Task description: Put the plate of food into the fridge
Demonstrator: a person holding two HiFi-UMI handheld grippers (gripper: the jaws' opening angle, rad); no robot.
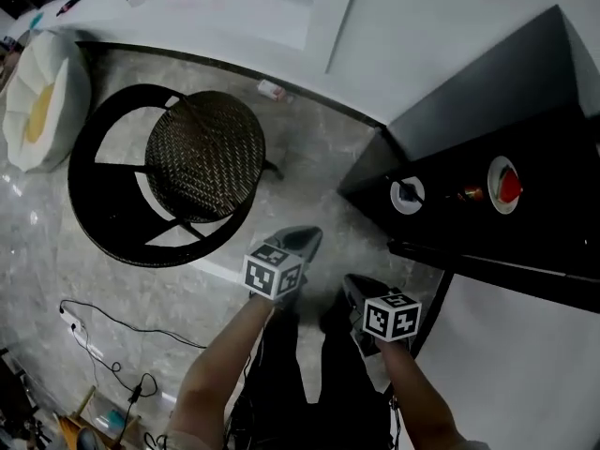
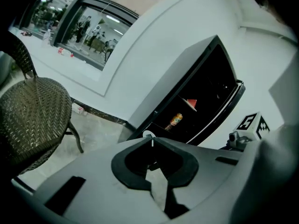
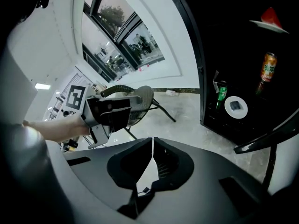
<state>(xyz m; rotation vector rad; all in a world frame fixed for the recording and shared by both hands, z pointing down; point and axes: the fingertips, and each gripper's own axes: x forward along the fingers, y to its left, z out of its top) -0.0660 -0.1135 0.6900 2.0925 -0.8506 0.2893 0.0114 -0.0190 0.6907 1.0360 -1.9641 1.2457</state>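
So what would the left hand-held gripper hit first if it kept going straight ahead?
Probably the open fridge: the left hand-held gripper, shut, lines up with a small white plate low inside it. Depth is unclear, so the floor might come first.

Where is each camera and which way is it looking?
Head view: on the person's head, looking down at chair and fridge; left tongs, right tongs, forearms show.
Left gripper view: on left tongs, facing fridge; shut tips show.
Right gripper view: on right tongs, facing fridge; shut tips, left hand show.
All share fridge and chair.
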